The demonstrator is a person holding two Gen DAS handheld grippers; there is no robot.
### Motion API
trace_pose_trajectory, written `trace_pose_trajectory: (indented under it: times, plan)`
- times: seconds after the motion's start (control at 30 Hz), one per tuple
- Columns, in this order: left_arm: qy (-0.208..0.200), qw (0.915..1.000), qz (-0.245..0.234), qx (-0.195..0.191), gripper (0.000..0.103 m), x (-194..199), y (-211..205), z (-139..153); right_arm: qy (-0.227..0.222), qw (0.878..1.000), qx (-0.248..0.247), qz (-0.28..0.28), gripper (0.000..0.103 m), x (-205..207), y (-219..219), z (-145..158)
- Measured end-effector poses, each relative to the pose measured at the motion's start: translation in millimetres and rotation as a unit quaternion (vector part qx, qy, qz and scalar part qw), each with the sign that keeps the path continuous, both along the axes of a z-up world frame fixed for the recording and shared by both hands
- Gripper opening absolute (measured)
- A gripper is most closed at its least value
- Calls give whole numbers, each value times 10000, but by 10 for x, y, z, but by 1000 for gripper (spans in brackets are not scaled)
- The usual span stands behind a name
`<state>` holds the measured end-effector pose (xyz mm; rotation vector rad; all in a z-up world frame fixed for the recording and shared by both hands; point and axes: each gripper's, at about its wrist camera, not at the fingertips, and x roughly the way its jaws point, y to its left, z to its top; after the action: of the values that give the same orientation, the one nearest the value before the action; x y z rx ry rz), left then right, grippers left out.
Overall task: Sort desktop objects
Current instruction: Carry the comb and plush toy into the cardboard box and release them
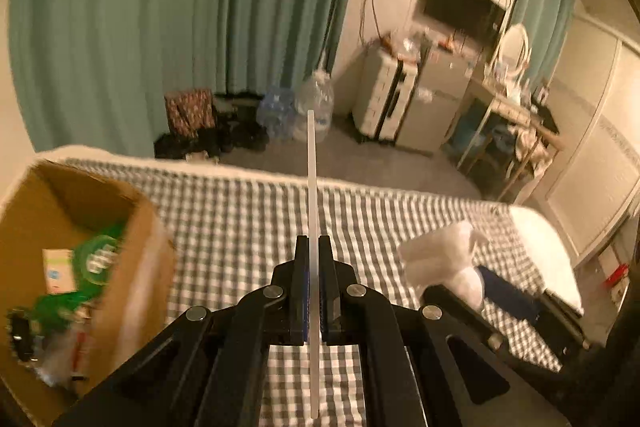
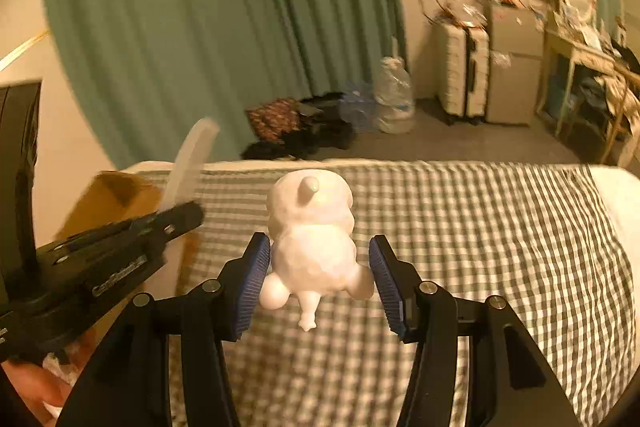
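At the left end of the bed, on its green-and-white checked cover, stands an open cardboard box; inside it lie a round green-lidded item, a small pale green carton and more green and clear packaging too blurred to name. To the right of the box the left gripper has its fingers pressed together on a thin translucent white strip, which shows edge-on, rising above the fingers and running down behind them. Farther right of the box, the right gripper hovers over the checked cover with its blue-padded fingers spread, and a white figurine with rounded body and small stubby limbs sits between them; the left pad looks to touch its side, while a gap shows at the right pad. Beyond the bed, past the box's far side, stand teal curtains, large clear water bottles, dark bags on the floor, a white suitcase and a wall-mounted dark screen. The left wrist view alone shows the box's contents and only a blurred white corner of the figurine; the right wrist view alone shows the strip's broad, curved face and the spread fingers around the figurine, with the box seen only from outside.
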<state>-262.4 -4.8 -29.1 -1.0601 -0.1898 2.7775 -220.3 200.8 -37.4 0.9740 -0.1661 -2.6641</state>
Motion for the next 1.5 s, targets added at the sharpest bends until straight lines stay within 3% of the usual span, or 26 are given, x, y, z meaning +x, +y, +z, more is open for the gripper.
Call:
trace_pose_trajectory:
  times: [0.17,0.37,0.67,0.8,1.07,1.13,1.2,1.23,1.33,1.5]
  plan:
    - [229,9996,149,-103,3,304,-468,477,379,9987,86,340,52,396,-446,475]
    - [379,9977,478,-282,3,641,-1178,677,679,9939,210,839,52,734,-1136,811]
    - [-114,9929,1108,-422,3,787,-2110,132,463,9870,438,1476,52,766,-2001,638]
    - [-341,9919,1166,-368,3,731,-2317,-151,295,9850,455,1641,52,650,-2208,470]
    - [-494,9919,1091,-431,7,641,-2451,-436,-8,9829,463,1783,52,275,-2512,174]
    - [-488,9929,1040,-312,25,664,-2482,-452,-43,9831,416,1782,52,218,-2564,152]
    - [-441,9913,1205,-307,73,669,-2547,-470,28,9834,357,1778,53,161,-2597,165]
    - [-344,9894,1360,-369,78,699,-2578,-466,108,9837,318,1764,55,138,-2615,191]
    - [-194,9880,1490,-355,86,769,-2645,-429,407,9858,286,1604,83,105,-2653,282]
    - [-207,9858,1630,-351,93,861,-2711,-342,581,9871,57,1489,88,98,-2612,469]
